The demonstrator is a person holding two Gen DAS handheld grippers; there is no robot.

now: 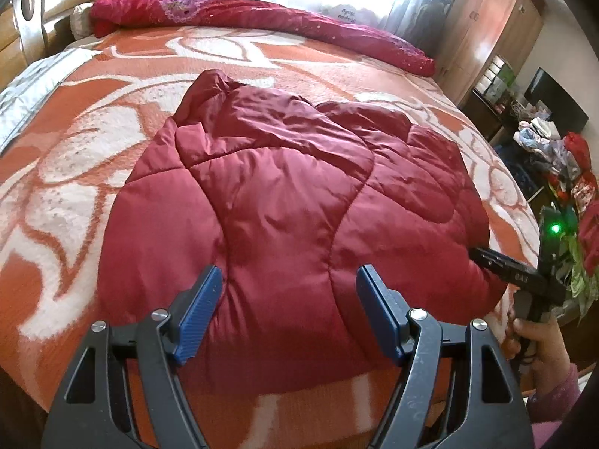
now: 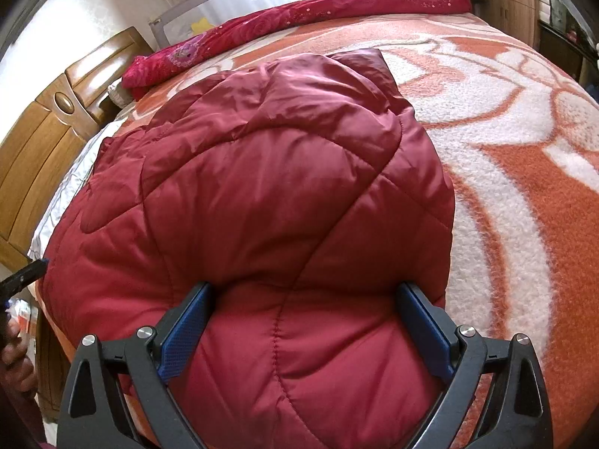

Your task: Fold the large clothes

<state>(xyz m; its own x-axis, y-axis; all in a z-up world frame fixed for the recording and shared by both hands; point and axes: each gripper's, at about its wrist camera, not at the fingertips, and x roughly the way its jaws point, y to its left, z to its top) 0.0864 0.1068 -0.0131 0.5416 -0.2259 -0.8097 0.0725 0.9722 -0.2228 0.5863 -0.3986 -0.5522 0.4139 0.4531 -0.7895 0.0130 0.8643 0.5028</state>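
Note:
A dark red quilted padded jacket (image 1: 284,194) lies folded into a bulky pile on the bed; it also shows in the right wrist view (image 2: 269,194). My left gripper (image 1: 288,288) is open, its blue pads hovering over the jacket's near edge with nothing between them. My right gripper (image 2: 305,303) is open wide, its blue pads on either side of the jacket's puffy near edge without pinching it. The right gripper also shows in the left wrist view (image 1: 483,258) at the jacket's right edge.
The bed carries an orange and white patterned blanket (image 1: 93,142). A rolled red floral quilt (image 1: 262,18) lies along the far side. A wooden headboard (image 2: 41,142) stands to the left. A wooden wardrobe (image 1: 490,30) and a cluttered table (image 1: 561,157) stand to the right.

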